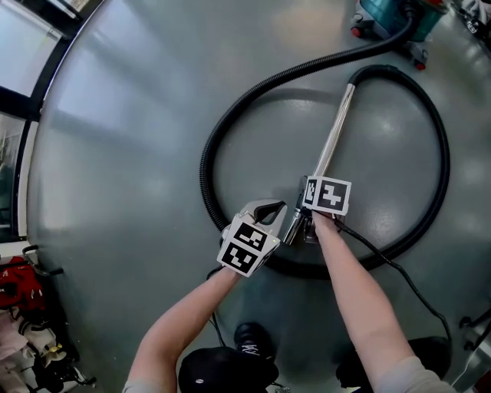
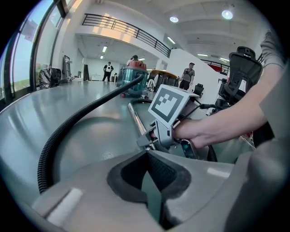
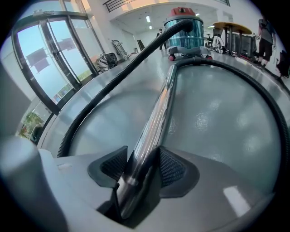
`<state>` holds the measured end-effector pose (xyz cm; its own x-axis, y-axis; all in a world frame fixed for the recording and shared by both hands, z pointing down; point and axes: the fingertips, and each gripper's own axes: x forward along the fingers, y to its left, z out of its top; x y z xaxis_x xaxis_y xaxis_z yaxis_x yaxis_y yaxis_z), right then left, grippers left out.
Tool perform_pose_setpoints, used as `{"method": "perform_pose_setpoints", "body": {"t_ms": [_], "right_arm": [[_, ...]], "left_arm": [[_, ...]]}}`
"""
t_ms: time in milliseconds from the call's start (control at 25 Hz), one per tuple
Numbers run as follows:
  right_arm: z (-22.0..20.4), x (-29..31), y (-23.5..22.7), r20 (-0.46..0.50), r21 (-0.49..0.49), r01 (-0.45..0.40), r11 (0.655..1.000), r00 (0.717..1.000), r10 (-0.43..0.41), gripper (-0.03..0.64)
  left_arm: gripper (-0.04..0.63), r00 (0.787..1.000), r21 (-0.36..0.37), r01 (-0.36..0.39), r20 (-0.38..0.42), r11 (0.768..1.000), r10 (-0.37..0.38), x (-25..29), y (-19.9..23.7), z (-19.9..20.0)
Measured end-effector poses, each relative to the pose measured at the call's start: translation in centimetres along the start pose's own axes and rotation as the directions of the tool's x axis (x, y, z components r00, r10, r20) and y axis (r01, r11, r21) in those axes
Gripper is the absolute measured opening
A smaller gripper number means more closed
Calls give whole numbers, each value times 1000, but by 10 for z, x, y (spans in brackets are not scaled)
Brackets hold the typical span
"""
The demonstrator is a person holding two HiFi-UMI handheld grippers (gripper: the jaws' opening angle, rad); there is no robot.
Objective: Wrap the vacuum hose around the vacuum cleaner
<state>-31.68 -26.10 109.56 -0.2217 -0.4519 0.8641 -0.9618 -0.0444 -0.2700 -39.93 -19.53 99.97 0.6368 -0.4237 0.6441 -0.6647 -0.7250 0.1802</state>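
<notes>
The teal vacuum cleaner [image 1: 391,15] with a red lid stands at the far top right. Its black ribbed hose [image 1: 230,123] runs from it in a wide loop on the grey floor and joins a chrome wand [image 1: 337,130]. My right gripper [image 1: 309,201] is shut on the wand's lower end; in the right gripper view the wand [image 3: 161,104] runs out between the pads toward the vacuum cleaner [image 3: 183,29]. My left gripper [image 1: 268,209] sits just left of it, jaws shut on nothing [image 2: 146,154], pointing at the right gripper [image 2: 146,139].
A thin black cable [image 1: 399,276] trails over the floor at the lower right. Red gear [image 1: 15,284] lies at the left edge beside a glass wall [image 3: 50,63]. An office chair [image 2: 244,59], tables and several people stand far off.
</notes>
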Motion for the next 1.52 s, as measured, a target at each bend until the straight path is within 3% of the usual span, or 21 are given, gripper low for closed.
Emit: {"method": "perform_pose_setpoints", "body": {"t_ms": [400, 880, 1240, 1520], "right_arm": [[-14, -30, -43, 6, 50, -38, 998, 999, 38, 206], [-29, -118, -87, 43, 46, -121, 992, 992, 119, 192], [-40, -201, -124, -46, -52, -211, 976, 977, 208, 192], [-61, -297, -140, -180, -130, -236, 963, 961, 211, 189]], "left_arm": [[3, 1000, 54, 6, -9, 999, -6, 1, -13, 9], [3, 995, 175, 102, -28, 979, -98, 11, -94, 45], [3, 988, 195, 154, -43, 969, -149, 11, -159, 80], [3, 973, 217, 221, -115, 951, -200, -12, -220, 117]]}}
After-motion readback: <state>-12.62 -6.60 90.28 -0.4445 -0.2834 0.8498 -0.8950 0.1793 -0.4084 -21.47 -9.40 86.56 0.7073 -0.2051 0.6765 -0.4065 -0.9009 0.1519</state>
